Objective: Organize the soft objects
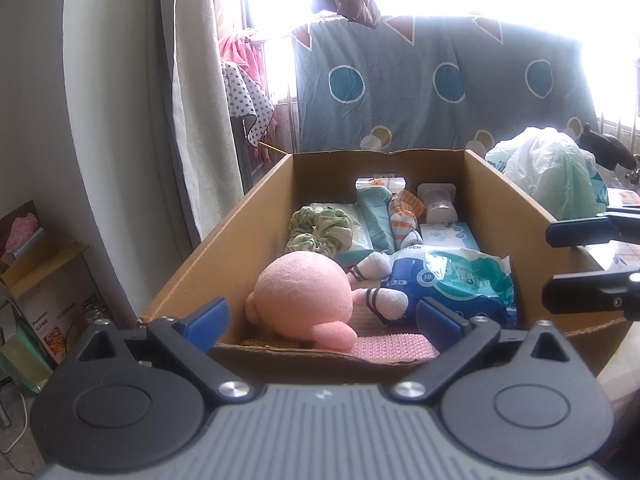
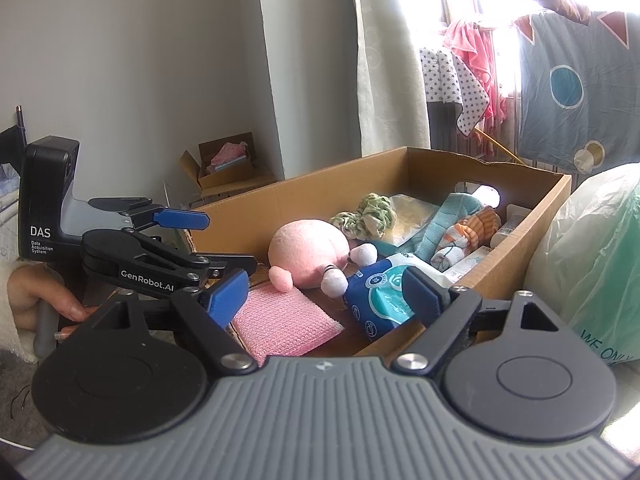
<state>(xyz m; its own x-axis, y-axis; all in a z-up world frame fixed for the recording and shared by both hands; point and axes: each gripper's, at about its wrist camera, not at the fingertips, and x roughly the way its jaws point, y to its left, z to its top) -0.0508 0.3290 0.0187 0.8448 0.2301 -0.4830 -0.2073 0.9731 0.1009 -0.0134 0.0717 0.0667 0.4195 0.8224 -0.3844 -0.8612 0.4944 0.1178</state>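
A cardboard box holds soft things: a pink plush toy with white feet, a green scrunchie, a blue tissue pack, an orange striped sock, a teal cloth and a pink pad. My left gripper is open and empty at the box's near edge. My right gripper is open and empty over the box's near right corner, above the pink pad and the tissue pack. The plush lies between them. The left gripper also shows in the right wrist view.
A plastic bag lies right of the box, and also shows in the right wrist view. A blue patterned quilt hangs behind. A curtain and wall stand left. A small open carton sits on the floor by the wall.
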